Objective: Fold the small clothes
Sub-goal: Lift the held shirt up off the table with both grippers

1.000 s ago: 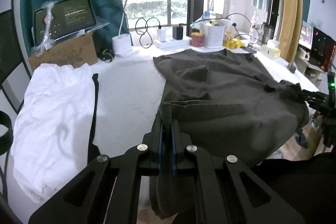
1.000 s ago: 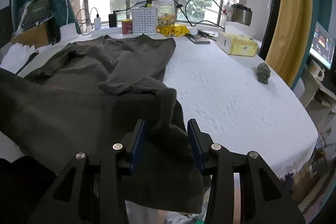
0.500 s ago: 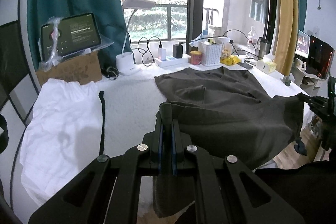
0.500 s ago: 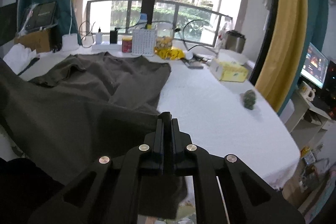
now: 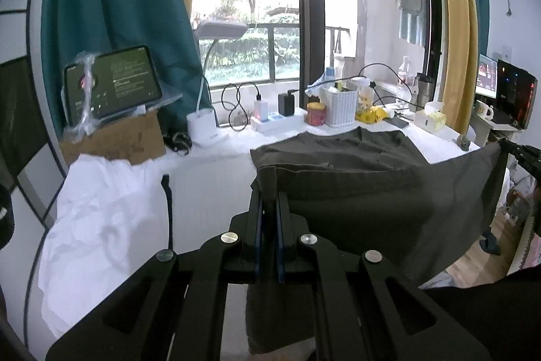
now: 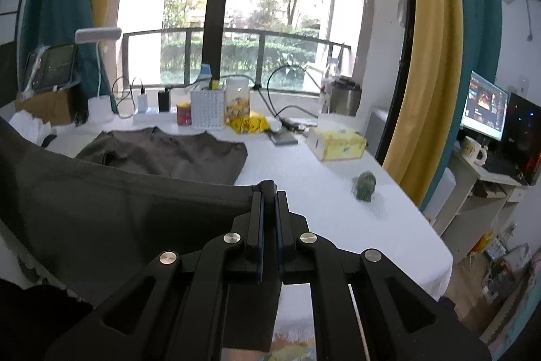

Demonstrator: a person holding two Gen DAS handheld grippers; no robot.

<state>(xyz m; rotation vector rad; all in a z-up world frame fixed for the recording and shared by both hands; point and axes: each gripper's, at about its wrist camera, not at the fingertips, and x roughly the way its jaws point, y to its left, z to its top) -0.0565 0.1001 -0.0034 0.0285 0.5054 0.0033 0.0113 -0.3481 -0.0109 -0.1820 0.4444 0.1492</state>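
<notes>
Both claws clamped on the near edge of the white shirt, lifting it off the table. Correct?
Not quite. The left claw and the right claw are clamped on the dark grey shirt, as both wrist views show. The white shirt lies untouched on the table, seen in the left wrist view.

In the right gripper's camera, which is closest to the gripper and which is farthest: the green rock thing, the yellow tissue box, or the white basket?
From the right gripper:
1. Green rock thing, just ahead on the right.
2. Yellow tissue box, farther back on the right.
3. White basket, at the window edge, left of centre.
</notes>
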